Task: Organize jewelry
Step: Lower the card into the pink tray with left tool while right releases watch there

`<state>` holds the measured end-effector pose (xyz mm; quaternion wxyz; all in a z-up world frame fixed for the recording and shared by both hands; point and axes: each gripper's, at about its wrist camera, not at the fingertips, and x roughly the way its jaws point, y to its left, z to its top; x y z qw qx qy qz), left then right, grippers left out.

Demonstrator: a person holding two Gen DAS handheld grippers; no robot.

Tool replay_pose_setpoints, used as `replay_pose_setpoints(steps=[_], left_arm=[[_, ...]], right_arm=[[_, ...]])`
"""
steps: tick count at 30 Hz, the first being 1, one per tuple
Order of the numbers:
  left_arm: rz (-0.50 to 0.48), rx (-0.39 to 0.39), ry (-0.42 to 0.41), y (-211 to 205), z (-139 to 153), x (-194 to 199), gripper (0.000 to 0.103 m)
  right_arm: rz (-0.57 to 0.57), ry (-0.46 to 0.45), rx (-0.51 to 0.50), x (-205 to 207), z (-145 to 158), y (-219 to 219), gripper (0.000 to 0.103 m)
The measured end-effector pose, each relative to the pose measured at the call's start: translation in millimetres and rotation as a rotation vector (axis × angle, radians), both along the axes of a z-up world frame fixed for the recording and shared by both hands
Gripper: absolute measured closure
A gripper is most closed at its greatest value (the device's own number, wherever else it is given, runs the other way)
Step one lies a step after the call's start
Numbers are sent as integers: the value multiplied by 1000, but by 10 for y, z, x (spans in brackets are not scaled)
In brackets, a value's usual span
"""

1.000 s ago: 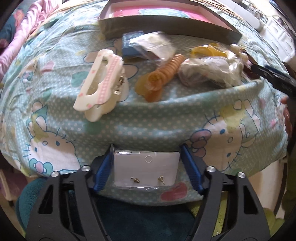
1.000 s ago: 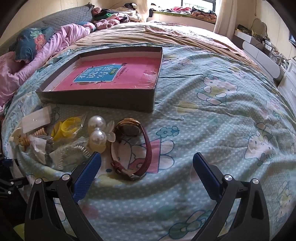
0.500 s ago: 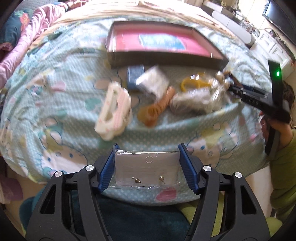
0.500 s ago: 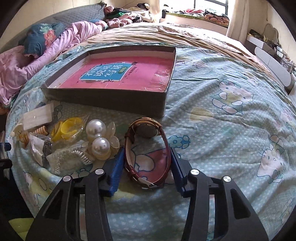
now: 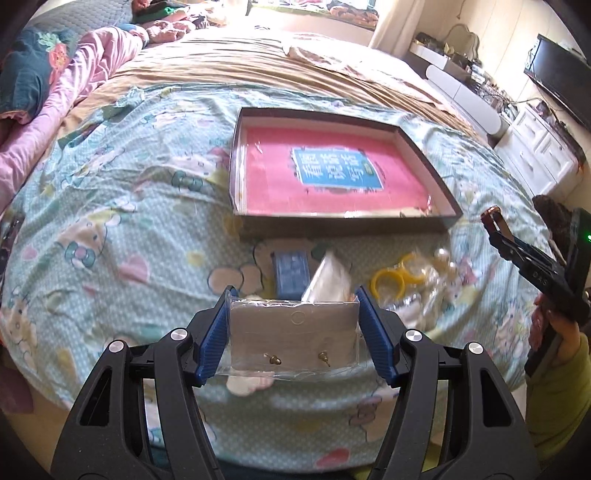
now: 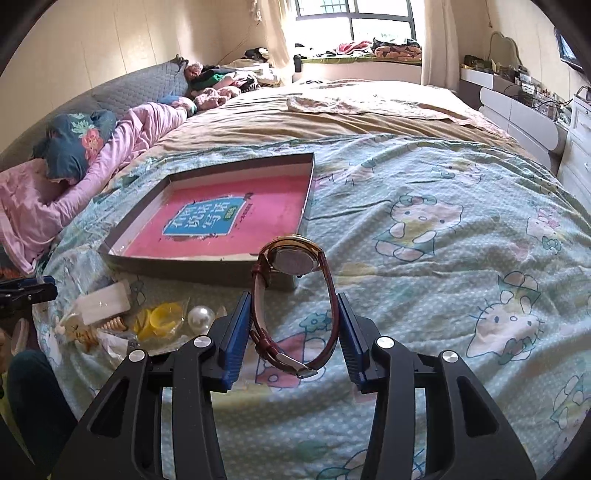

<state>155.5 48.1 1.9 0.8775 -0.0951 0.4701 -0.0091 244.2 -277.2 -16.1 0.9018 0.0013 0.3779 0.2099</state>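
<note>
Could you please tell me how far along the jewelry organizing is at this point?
Nothing looks put away yet: the box holds only its pink liner. In hand, the left gripper clamps the earring card and the right gripper clamps the watch, both lifted off the bed. Left on the bedspread: the yellow rings, a pearl piece, a blue packet and other bagged items.

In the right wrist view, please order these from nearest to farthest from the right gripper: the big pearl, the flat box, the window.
1. Big pearl: just left of the right gripper, on the sheet.
2. Flat box: ahead and to the left, lying open.
3. Window: far wall, beyond the bed.
</note>
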Motion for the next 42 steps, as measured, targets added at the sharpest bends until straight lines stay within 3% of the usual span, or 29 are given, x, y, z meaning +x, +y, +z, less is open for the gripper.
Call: replay_pose_setpoints(steps=[5,11,16,25,42], left_arm=[[11,8,-25,28,43,250,46],[49,-41,-51,136,93,580,46],[55,-21,-60,179,143,816,46],[51,-36,-101,106,58,1159,46],[11,0,-44,-82,-447,1367,46]], right_arm=[[21,-16,32,142,141,165,60],[67,-32,23,275,245,454,60],[97,-38,17,365,268,662,60],[112,-10,-28,616,110,948,60],[57,52,-107,928,-277,1042,60]])
